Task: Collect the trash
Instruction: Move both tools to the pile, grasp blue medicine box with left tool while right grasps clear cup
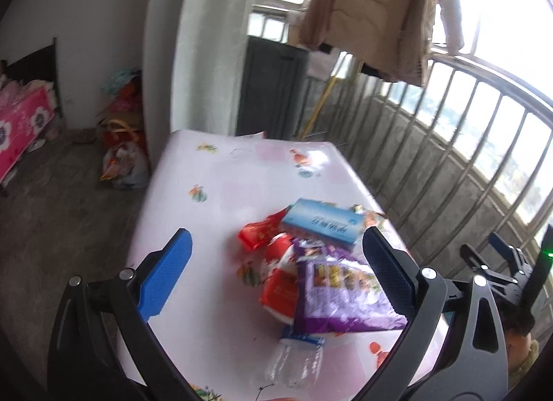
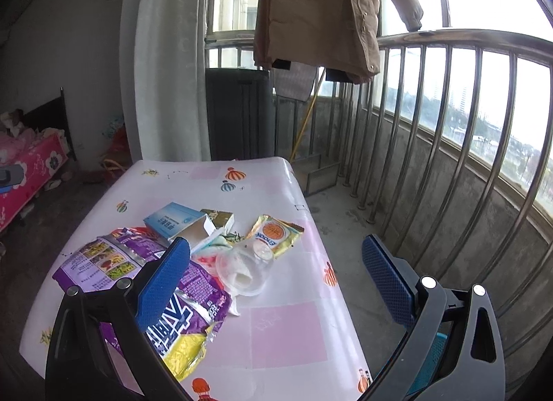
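A heap of trash lies on the table (image 1: pixel 214 325) (image 2: pixel 283 328) with the white and pink patterned cloth. In the left wrist view I see a purple snack bag (image 1: pixel 342 297), red wrappers (image 1: pixel 276 263), a blue carton (image 1: pixel 323 223) and a crushed clear bottle (image 1: pixel 297 359). My left gripper (image 1: pixel 276 273) hangs open above the heap, holding nothing. The right wrist view shows the purple bag (image 2: pixel 138 263), the blue carton (image 2: pixel 179 223), a clear plastic cup (image 2: pixel 242 269) and a yellow sachet (image 2: pixel 276 233). My right gripper (image 2: pixel 276 283) is open and empty, over the table's right edge.
A metal balcony railing (image 2: pixel 449 159) runs along the right side. A beige jacket (image 2: pixel 318 10) hangs ahead above a dark cabinet (image 2: pixel 238 114). Bags (image 1: pixel 124 166) lie on the floor to the left, by a bed with a pink cover (image 1: pixel 20 128).
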`<state>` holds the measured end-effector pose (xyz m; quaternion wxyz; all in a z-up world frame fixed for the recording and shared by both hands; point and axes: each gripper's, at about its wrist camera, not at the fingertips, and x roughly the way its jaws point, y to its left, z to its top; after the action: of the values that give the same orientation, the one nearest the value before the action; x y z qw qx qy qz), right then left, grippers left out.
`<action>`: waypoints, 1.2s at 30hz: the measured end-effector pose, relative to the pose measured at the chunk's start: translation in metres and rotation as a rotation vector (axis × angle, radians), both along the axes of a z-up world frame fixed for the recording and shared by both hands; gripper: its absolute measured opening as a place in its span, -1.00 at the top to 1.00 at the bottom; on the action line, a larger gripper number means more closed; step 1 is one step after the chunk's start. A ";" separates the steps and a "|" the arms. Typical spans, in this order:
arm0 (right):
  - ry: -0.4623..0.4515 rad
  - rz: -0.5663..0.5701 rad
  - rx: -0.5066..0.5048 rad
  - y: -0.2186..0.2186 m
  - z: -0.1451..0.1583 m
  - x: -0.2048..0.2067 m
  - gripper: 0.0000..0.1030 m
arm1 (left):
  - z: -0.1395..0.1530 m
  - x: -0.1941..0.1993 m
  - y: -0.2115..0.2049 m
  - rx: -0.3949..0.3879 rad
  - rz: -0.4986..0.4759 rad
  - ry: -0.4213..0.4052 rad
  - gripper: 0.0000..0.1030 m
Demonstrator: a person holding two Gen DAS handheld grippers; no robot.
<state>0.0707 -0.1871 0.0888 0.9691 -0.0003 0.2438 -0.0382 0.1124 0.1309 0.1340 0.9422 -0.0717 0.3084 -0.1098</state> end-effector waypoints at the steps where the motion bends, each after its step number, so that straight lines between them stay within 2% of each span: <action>1: 0.004 0.003 0.005 -0.001 0.000 0.003 -0.88 | 0.001 0.004 0.001 -0.017 -0.012 0.002 -0.85; 4: 0.015 0.007 0.029 -0.006 0.001 0.012 -0.88 | 0.004 0.015 0.001 -0.089 -0.045 -0.008 -0.85; 7: 0.025 0.010 0.057 -0.013 -0.001 0.023 -0.88 | 0.008 0.028 0.000 -0.091 -0.046 -0.025 -0.85; 12: 0.077 0.042 0.115 -0.020 -0.007 0.047 -0.88 | 0.019 0.062 -0.005 -0.041 -0.043 -0.039 -0.85; 18: 0.069 0.075 0.131 -0.022 -0.013 0.060 -0.88 | 0.019 0.102 -0.004 0.059 -0.040 -0.031 -0.85; 23: 0.083 0.087 0.225 -0.037 -0.025 0.071 -0.88 | 0.006 0.139 0.003 0.047 -0.039 0.032 -0.85; 26: 0.172 0.092 0.236 -0.042 -0.045 0.091 -0.88 | -0.016 0.164 -0.003 0.077 -0.076 0.097 -0.85; 31: 0.286 0.164 0.388 -0.046 -0.075 0.124 -0.88 | -0.062 0.205 -0.030 0.051 -0.241 0.271 -0.85; 33: 0.311 0.175 0.407 -0.042 -0.085 0.132 -0.88 | -0.080 0.217 -0.043 0.075 -0.286 0.335 -0.85; 36: 0.339 0.184 0.420 -0.037 -0.099 0.143 -0.88 | -0.097 0.219 -0.066 0.126 -0.367 0.372 -0.85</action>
<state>0.2134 -0.2242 -0.0100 0.8926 0.1721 0.4041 0.1020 0.3316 0.0645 0.0372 0.8361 0.0254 0.4905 -0.2443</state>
